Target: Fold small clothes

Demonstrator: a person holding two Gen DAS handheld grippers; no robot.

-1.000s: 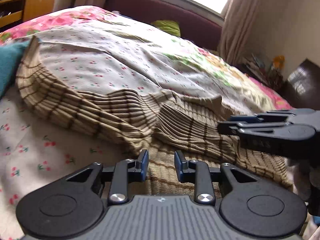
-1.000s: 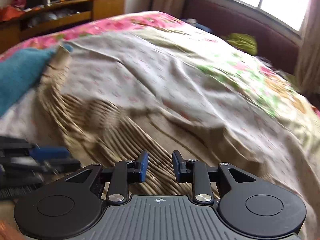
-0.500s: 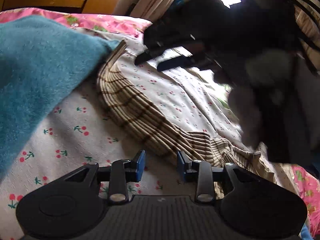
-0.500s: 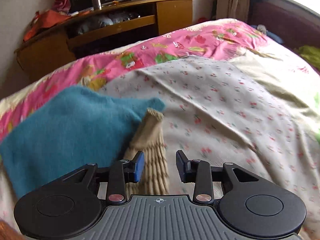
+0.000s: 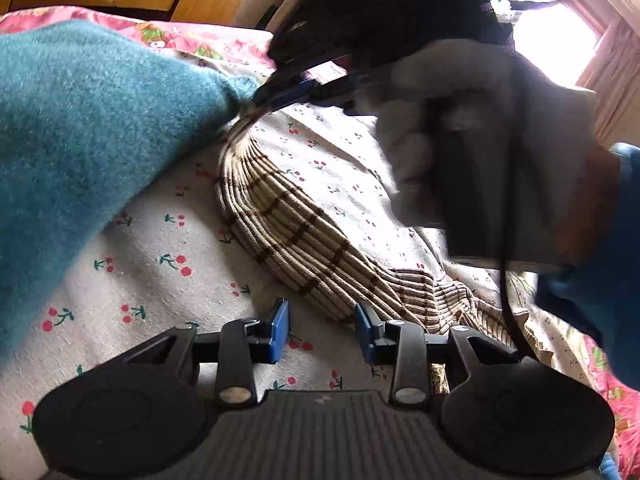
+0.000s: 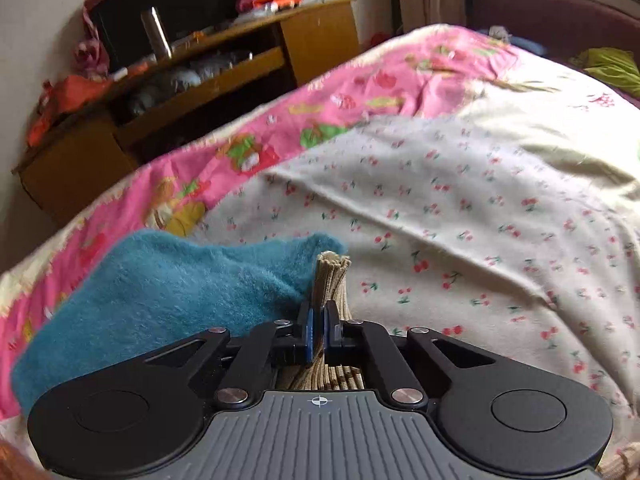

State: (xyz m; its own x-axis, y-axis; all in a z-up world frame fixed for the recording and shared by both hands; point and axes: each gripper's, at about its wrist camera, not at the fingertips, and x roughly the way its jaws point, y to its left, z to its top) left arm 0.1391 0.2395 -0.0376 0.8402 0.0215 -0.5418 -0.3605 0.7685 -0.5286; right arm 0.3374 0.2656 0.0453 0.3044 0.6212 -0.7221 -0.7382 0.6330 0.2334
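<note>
Right tongs [image 6: 318,336] now pinch striped sleeve [image 6: 330,276] tip beside teal cloth [image 6: 160,292]; left tongs [image 5: 322,332] spread.

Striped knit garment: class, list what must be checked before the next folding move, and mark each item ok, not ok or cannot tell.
1. Right hand-held gripper shut on striped knit garment end: ok.
2. Left hand-held gripper open, holding nothing: ok.
3. Garment lies flat: not ok, bunched near the left gripper.
4. Teal cloth apart from the gripped end: not ok, it lies right against it.
5. Garment's far end: cannot tell, hidden.
6. Cherry-print sheet has room for the fold: ok.
</note>
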